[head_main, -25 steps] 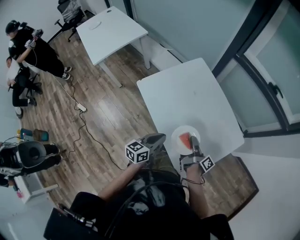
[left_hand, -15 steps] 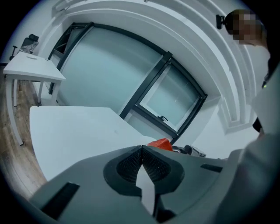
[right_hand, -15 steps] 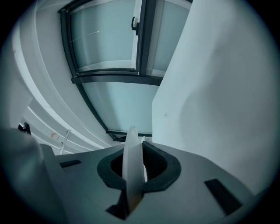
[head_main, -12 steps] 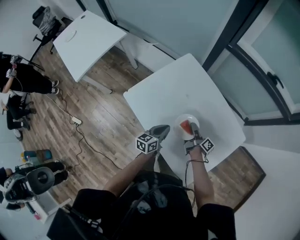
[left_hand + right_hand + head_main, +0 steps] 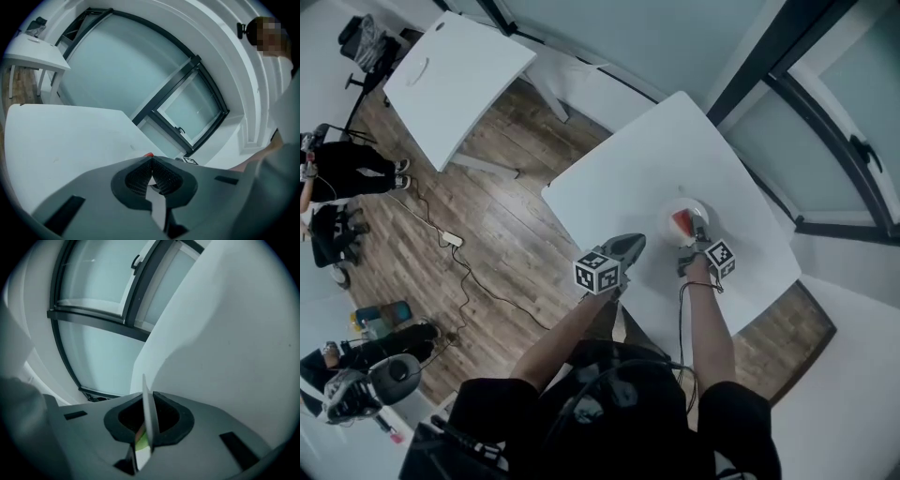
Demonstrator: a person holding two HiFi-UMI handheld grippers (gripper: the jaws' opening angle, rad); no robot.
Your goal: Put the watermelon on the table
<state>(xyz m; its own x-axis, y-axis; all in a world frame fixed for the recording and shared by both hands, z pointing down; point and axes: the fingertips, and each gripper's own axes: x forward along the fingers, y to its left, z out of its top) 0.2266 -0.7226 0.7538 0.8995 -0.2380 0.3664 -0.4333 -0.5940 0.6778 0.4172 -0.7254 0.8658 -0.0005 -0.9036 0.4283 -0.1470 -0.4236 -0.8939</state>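
Note:
A red watermelon slice lies on a small white plate over the right part of the white table. My right gripper is shut on the plate's near rim. In the right gripper view the rim stands edge-on between the jaws, with a bit of green rind beside it. Whether the plate rests on the table I cannot tell. My left gripper hovers left of the plate, shut with nothing in it. In the left gripper view, a red tip of the slice peeks over the left gripper.
A second white table stands far left across the wooden floor, where a cable and power strip lie. Dark-framed windows run behind the table. People sit at the far left.
Both grippers have moved forward from the table's near edge to over the tabletop. The plate with the slice went along in the right gripper.

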